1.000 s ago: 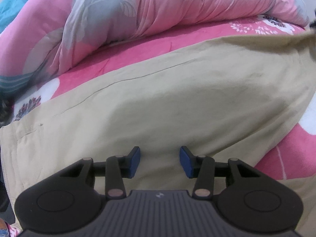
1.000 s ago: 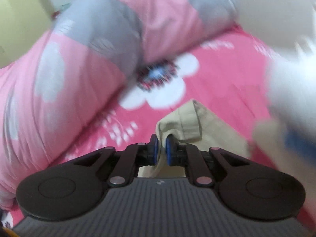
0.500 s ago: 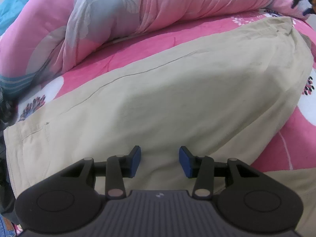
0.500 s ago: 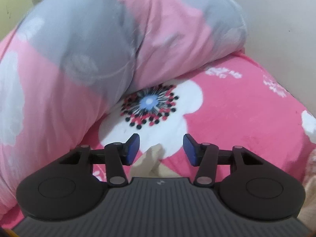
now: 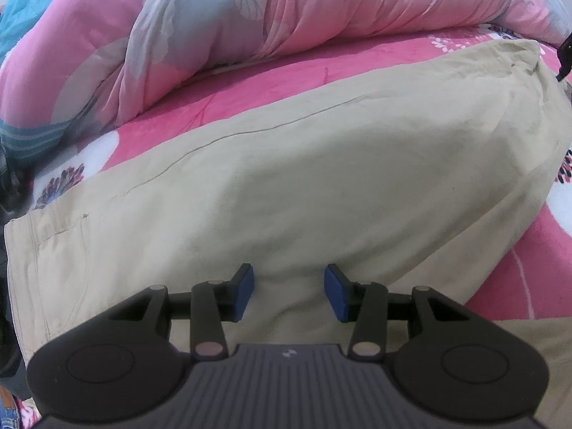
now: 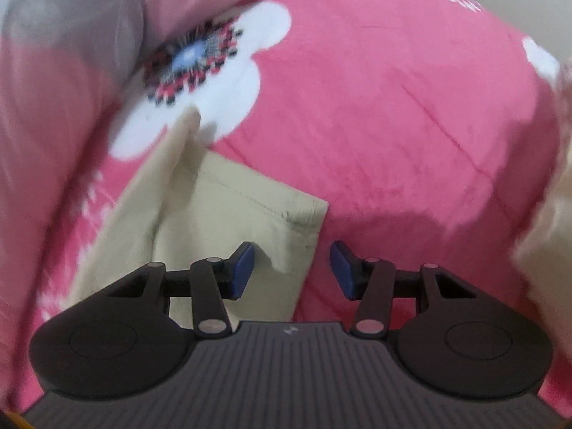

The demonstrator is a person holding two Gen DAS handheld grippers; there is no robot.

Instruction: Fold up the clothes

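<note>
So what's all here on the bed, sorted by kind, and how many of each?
Beige trousers: 1
Pink and grey floral quilt, bunched up: 1
Pink flowered bedsheet: 1
Hand-held grippers: 2, the left gripper and the right gripper, neither pinching cloth; the right one's jaws are closing over a trouser corner.
Total: 5

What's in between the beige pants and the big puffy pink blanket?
In the left wrist view, a bare strip of pink flowered bedsheet runs between the beige pants and the bunched pink blanket. Nothing else lies there.
</note>
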